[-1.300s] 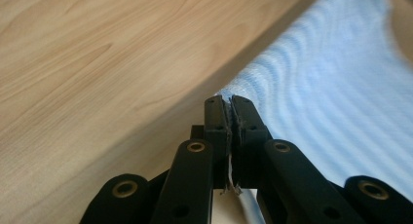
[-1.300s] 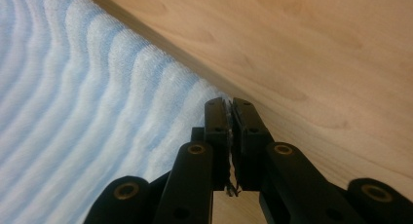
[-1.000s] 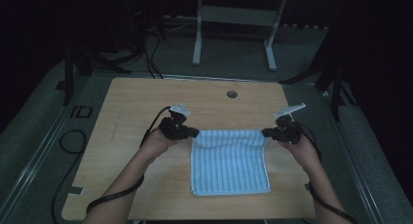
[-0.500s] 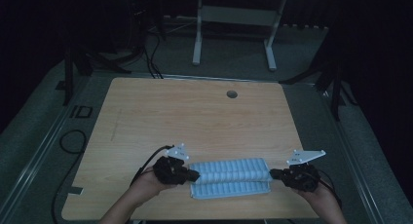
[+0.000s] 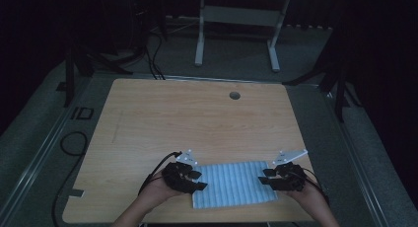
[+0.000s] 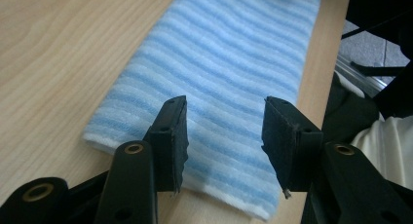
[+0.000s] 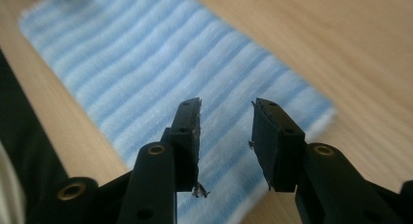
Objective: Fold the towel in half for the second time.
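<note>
A blue and white striped towel (image 5: 234,183) lies folded in half near the front edge of the wooden table (image 5: 197,123). My left gripper (image 5: 198,180) hovers over the towel's left end, jaws open with nothing between them. In the left gripper view the towel (image 6: 229,68) stretches away under the left gripper (image 6: 224,136). My right gripper (image 5: 265,176) is at the towel's right end, also open. In the right gripper view the towel (image 7: 146,73) lies flat beneath the right gripper (image 7: 225,136), whose pads hold nothing.
A round cable hole (image 5: 234,95) sits near the table's far edge. A metal frame (image 5: 236,19) stands on the floor beyond the table. Black cables (image 5: 74,143) trail off the left side. Bare wood spans the table's middle and back.
The towel's far edge was carried toward the front and laid over the near half. Both grippers have let go of it and now stand open over its ends.
</note>
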`<state>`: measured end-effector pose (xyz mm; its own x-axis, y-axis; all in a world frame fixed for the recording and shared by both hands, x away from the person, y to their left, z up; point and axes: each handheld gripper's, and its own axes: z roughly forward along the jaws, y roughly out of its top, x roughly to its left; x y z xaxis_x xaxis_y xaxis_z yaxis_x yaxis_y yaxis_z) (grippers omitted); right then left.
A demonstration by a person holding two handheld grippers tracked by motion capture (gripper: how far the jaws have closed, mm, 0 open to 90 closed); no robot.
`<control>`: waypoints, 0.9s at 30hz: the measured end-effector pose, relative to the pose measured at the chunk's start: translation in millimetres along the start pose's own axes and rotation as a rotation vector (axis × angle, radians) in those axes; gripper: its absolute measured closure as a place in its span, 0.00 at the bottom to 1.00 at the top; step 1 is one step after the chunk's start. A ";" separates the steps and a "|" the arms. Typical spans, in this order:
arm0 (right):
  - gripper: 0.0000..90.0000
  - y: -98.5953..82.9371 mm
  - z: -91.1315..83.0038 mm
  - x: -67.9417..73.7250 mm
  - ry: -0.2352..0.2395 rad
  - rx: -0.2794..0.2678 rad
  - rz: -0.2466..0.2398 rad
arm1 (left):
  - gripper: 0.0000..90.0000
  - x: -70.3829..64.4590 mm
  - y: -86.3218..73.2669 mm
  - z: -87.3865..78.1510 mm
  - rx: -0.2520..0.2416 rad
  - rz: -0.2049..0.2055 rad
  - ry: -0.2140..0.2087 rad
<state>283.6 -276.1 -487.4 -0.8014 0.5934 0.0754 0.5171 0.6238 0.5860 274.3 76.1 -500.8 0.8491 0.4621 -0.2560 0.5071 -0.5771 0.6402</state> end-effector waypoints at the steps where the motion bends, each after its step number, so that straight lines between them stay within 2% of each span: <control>1: 0.69 -0.1 5.1 0.3 0.002 0.010 0.000 | 0.56 0.2 -0.1 2.1 0.003 0.003 0.009; 2: 0.69 -0.3 8.7 0.0 0.006 0.019 0.000 | 0.56 0.2 -0.1 2.1 0.003 0.003 0.009; 6: 0.69 -2.3 22.9 -4.1 -0.005 0.050 0.002 | 0.57 3.5 -1.7 18.0 0.059 0.012 0.025; 8: 0.69 -3.2 28.9 -6.9 -0.011 0.055 0.006 | 0.60 4.5 -2.5 20.7 0.064 0.012 0.034; 9: 0.69 -4.1 34.8 -8.7 -0.013 0.063 -0.002 | 0.59 8.4 -4.9 28.2 0.095 0.015 0.051; 10: 0.68 -4.4 37.0 -9.1 -0.010 0.068 -0.005 | 0.60 11.7 -6.6 32.1 0.103 0.004 0.056; 12: 0.69 -6.0 44.1 -10.3 -0.016 0.069 -0.018 | 0.62 16.9 -8.4 34.5 0.091 -0.008 0.043; 15: 0.68 -4.1 46.0 -13.5 -0.008 0.064 -0.011 | 0.63 23.8 -7.4 33.0 0.080 -0.017 0.053; 18: 0.68 0.7 49.5 -15.8 -0.009 0.065 -0.012 | 0.63 36.1 -6.7 31.0 0.061 -0.045 0.059; 23: 0.68 10.1 57.1 -18.7 -0.022 0.057 -0.007 | 0.64 51.2 -6.2 27.3 0.043 -0.067 0.084; 27: 0.68 23.1 66.7 -25.4 -0.014 0.051 0.005 | 0.64 63.1 -4.0 24.1 0.049 -0.061 0.116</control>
<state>335.9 -242.8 -529.6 -0.7947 0.6034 0.0663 0.5357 0.6459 0.5439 329.4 91.3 -536.9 0.7949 0.5705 -0.2068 0.5667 -0.5761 0.5891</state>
